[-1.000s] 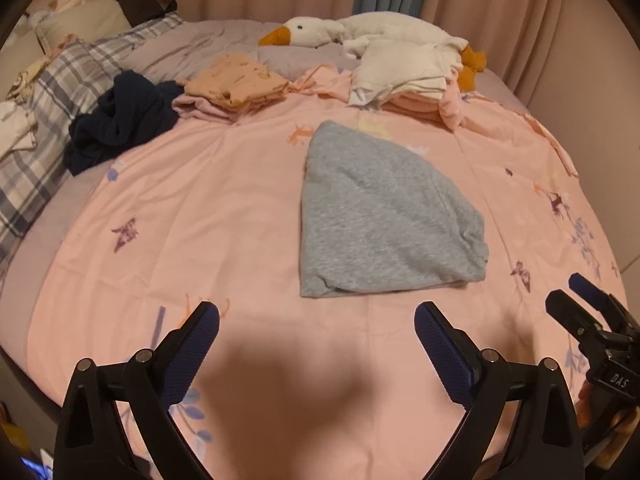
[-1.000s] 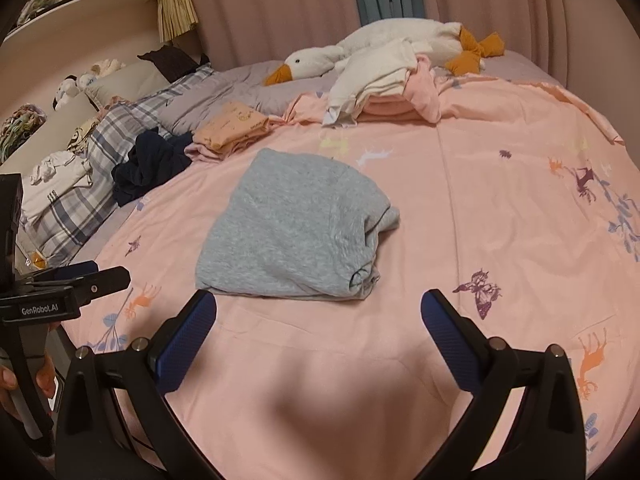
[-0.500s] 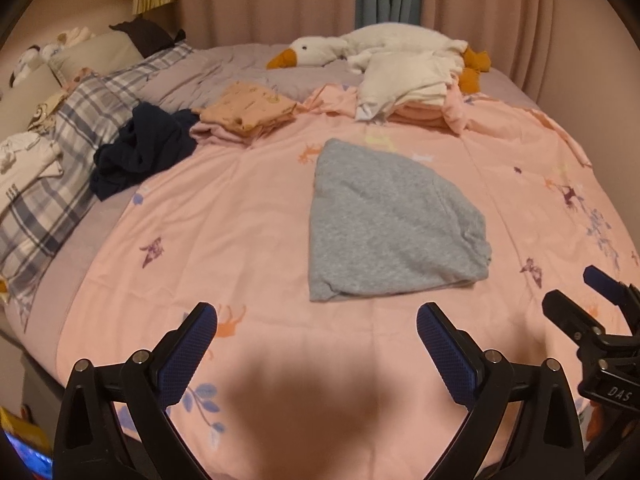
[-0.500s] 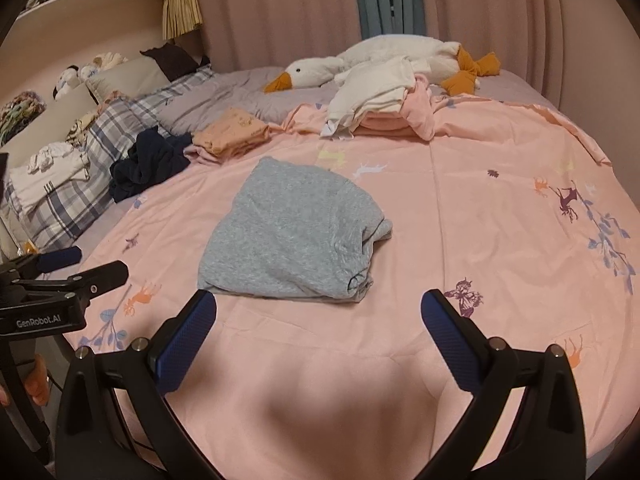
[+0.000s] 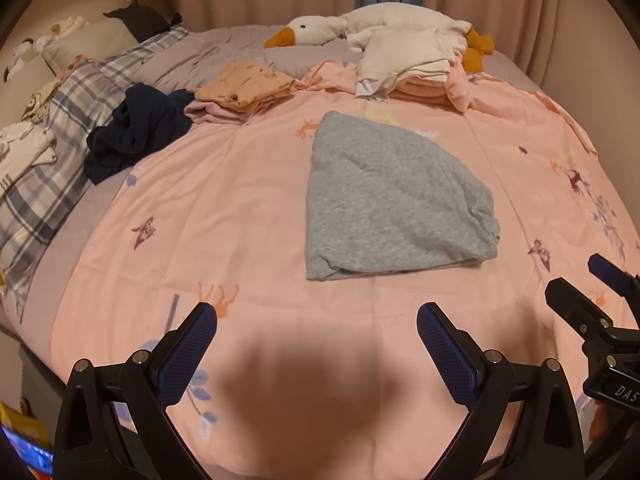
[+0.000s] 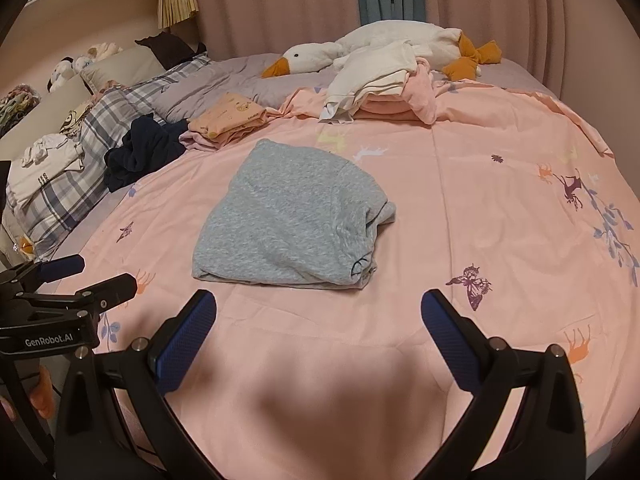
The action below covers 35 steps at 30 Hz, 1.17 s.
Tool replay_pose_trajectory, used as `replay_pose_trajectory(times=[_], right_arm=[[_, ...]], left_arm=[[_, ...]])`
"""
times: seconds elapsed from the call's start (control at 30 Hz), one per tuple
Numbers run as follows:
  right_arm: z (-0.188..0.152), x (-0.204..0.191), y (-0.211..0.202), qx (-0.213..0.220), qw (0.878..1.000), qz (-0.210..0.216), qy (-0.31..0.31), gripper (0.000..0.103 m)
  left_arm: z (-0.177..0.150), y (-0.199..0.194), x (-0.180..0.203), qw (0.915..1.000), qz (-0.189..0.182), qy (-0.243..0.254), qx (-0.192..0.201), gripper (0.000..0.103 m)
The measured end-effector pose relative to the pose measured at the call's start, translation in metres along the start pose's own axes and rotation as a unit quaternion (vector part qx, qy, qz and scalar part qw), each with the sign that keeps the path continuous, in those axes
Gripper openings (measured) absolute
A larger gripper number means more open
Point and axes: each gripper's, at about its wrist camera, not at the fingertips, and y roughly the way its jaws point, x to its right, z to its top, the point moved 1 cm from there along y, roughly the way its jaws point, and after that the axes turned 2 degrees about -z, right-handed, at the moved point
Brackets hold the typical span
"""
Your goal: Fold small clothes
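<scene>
A folded grey garment (image 5: pixel 384 196) lies flat on the pink bedspread (image 5: pixel 240 184); it also shows in the right wrist view (image 6: pixel 292 216). My left gripper (image 5: pixel 316 344) is open and empty, held above the bed's near edge, short of the garment. My right gripper (image 6: pixel 318 340) is open and empty, also short of the garment. Each gripper shows at the side of the other's view: the right one (image 5: pixel 592 300) and the left one (image 6: pixel 76 280).
A folded orange garment pile (image 5: pixel 240 88), a crumpled dark navy garment (image 5: pixel 136 132) and a cream and pink pile (image 5: pixel 412 68) lie at the far side. A plush goose (image 5: pixel 360 28) lies behind them. Plaid pillows (image 5: pixel 44 160) are at the left.
Both grippers have drawn back and up from the bed; the grey garment looks farther away. Both stay open, and the garment has not moved.
</scene>
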Motion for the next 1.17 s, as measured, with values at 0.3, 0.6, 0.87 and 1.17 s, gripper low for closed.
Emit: replay_pose_trajectory(times=[0.3, 0.6, 0.87, 1.17], right_arm=[[-0.0002, -0.0001, -0.0001, -0.005, 1.000, -0.002, 0.003, 0.103], [0.0002, 0.0014, -0.0008, -0.005, 1.000, -0.003, 0.007, 0.103], [0.0001, 0.0010, -0.0014, -0.003, 1.000, -0.001, 0.006, 0.103], [0.0004, 0.0005, -0.0016, -0.003, 1.000, -0.001, 0.007, 0.103]], left_arm=[[-0.0004, -0.0019, -0.0006, 1.0000, 0.004, 0.002, 0.002, 0.099], [-0.0012, -0.0026, -0.0001, 1.0000, 0.003, 0.000, 0.005, 0.099], [-0.0006, -0.0039, -0.0021, 1.0000, 0.005, 0.000, 0.007, 0.099], [0.0010, -0.0041, -0.0039, 0.9999, 0.008, 0.001, 0.007, 0.099]])
